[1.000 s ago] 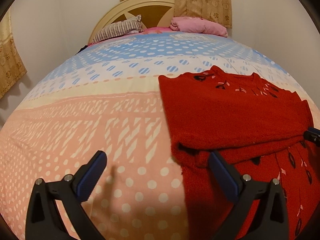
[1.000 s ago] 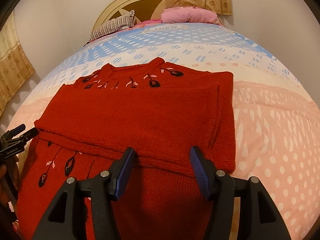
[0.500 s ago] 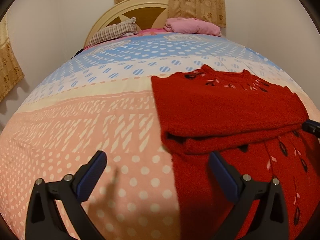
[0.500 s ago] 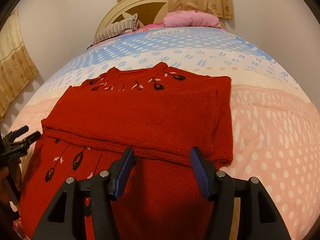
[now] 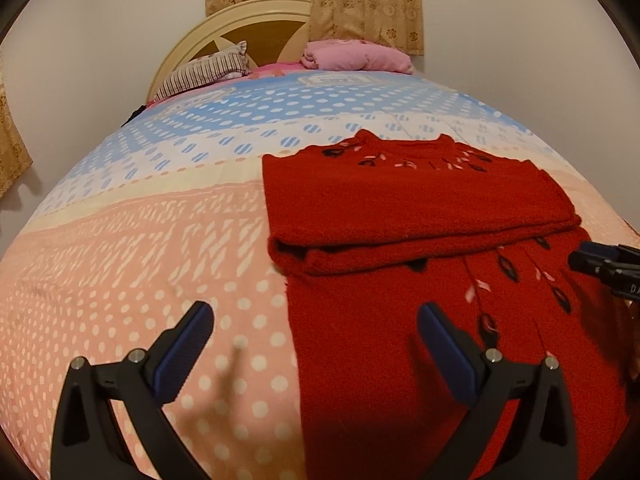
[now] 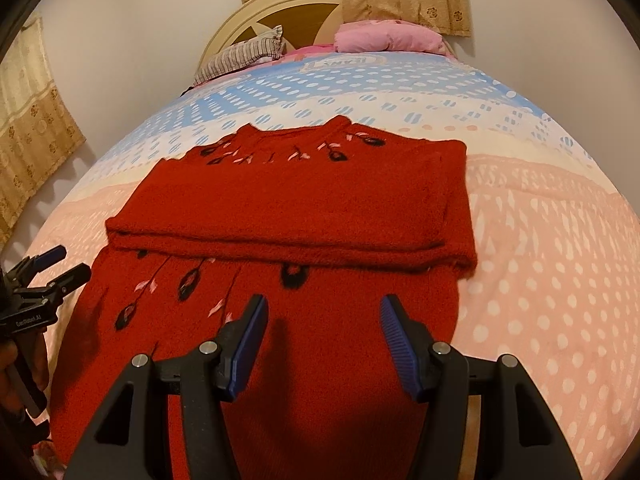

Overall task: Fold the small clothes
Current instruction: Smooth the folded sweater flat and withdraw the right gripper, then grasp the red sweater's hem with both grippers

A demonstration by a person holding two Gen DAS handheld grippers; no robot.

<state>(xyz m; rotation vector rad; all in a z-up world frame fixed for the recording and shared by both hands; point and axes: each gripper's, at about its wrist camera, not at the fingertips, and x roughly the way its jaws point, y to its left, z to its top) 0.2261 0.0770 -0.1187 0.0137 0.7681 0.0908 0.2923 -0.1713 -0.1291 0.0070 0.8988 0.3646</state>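
A red knit sweater (image 5: 416, 208) with black and pink embroidery lies flat on the bed, its sleeves folded across the chest in a thick band; it also shows in the right wrist view (image 6: 296, 208). My left gripper (image 5: 316, 320) is open and empty, above the sweater's lower left edge. My right gripper (image 6: 322, 308) is open and empty, above the sweater's lower body. The right gripper shows at the right edge of the left wrist view (image 5: 608, 264), and the left gripper at the left edge of the right wrist view (image 6: 44, 276).
The bed cover (image 5: 140, 240) is dotted pink near me and blue farther off. A striped pillow (image 5: 204, 72) and a pink pillow (image 5: 356, 56) lie by the cream headboard (image 5: 240, 20). Curtains (image 6: 28, 152) hang on the left and behind.
Both grippers have pulled back toward the sweater's hem, away from the folded sleeves. Both stay open; the sweater has not moved.
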